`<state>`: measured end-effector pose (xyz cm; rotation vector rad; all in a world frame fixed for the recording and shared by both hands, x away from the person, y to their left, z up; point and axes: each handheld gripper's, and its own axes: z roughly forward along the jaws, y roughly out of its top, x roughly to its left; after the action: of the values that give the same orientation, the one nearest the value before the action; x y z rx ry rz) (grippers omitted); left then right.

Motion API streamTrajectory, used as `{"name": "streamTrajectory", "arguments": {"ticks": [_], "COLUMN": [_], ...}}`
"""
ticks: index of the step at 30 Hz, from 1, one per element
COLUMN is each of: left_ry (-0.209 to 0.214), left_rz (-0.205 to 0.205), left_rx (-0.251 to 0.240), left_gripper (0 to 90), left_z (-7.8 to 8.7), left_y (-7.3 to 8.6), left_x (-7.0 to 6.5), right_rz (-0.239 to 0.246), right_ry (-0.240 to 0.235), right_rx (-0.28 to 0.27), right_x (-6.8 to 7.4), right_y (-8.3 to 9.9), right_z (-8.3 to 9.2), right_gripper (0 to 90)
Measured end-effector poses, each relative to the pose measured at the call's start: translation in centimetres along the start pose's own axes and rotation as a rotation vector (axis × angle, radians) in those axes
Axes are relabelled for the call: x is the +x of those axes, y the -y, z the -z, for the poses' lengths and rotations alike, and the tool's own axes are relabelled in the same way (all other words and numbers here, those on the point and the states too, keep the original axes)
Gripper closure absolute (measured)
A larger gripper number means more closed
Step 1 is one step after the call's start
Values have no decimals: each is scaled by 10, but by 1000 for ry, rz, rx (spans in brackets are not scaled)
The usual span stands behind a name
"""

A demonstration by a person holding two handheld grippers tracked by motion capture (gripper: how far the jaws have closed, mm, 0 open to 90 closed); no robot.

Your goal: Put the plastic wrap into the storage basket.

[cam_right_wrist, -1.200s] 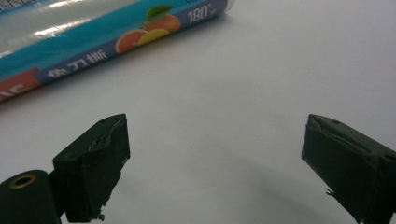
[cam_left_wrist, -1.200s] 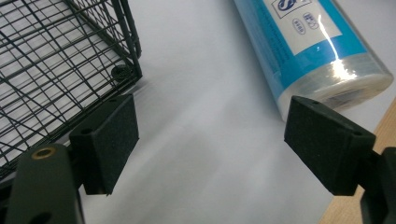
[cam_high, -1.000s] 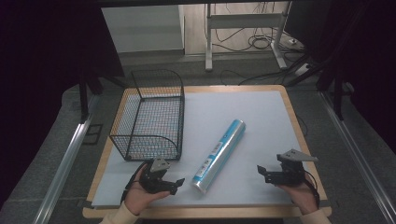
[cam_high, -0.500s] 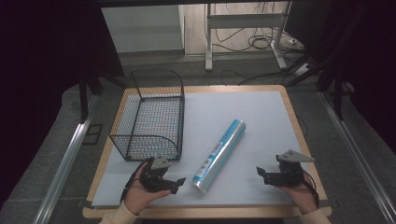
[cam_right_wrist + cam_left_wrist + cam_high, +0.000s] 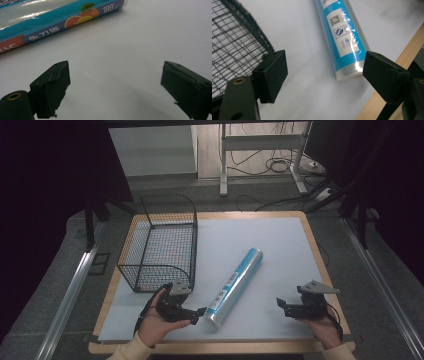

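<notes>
High view: blue roll [image 5: 233, 286] lies flat on the white mat [image 5: 260, 245], just right of the wire basket [image 5: 160, 242]. Left gripper [image 5: 199, 312] sits at the roll's near end, jaws apart and just closing a bit, nothing clamped. Right gripper [image 5: 281, 306] is well right of the roll, jaws wide, empty.
</notes>
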<state>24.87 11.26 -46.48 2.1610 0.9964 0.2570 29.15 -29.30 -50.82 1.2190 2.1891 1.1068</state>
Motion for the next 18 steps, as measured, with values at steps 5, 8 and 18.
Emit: {"name": "streamTrajectory", "arguments": {"ticks": [5, 8, 18], "left_ry": [5, 7, 12], "left_rz": [-12, -21, -38], "left_rx": [-1, -3, -6], "left_gripper": [198, 198, 187], "left_z": [-2, -3, -7], "left_y": [-6, -11, -24], "left_x": [-3, -5, -13], "right_rz": [1, -3, -6], "right_ry": [8, 10, -5], "right_rx": [6, 4, -14], "right_x": [-1, -1, 0], "right_y": [1, 1, 0], "right_z": [-1, 0, 1], "right_gripper": [90, 90, 90]}}
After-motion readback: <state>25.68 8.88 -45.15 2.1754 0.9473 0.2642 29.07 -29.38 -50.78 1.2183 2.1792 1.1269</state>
